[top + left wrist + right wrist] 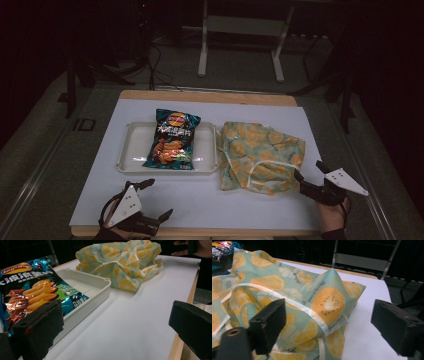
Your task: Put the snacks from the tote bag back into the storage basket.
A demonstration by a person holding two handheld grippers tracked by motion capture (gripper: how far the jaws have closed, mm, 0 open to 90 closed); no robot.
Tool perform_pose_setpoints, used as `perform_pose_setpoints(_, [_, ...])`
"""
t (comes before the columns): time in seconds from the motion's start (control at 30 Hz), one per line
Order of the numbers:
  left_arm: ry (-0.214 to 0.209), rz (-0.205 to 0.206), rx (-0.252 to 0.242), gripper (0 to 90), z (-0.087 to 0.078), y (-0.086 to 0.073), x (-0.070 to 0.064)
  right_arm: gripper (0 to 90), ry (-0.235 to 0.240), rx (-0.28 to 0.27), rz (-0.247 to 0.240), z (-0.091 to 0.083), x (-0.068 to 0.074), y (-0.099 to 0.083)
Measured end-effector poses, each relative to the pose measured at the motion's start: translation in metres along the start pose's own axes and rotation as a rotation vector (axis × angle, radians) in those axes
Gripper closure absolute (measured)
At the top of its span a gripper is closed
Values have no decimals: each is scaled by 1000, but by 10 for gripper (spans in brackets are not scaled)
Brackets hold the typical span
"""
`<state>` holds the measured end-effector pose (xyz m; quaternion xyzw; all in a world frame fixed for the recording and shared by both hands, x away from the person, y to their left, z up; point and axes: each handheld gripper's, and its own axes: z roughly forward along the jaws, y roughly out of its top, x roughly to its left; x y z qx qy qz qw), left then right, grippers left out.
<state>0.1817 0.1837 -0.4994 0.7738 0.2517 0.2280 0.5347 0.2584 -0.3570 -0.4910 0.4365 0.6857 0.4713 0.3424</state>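
Right gripper wide open, empty, jaws flanking fruit-print bag corner

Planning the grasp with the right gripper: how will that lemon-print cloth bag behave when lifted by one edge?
The lemon-print bag lies crumpled in soft folds, so it will probably droop and stretch rather than hold shape. Its loose white ribbon may snag or slide. The right gripper, open at its corner, likely needs a pinched fold.
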Motion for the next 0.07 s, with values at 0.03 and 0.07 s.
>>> perform_pose_setpoints(0.03, [-1,0,0,1,0,0,0,132,-1,0,-1,0,0,0])
perform_pose_setpoints(0.07, [-1,0,0,1,0,0,0,132,-1,0,-1,0,0,0])
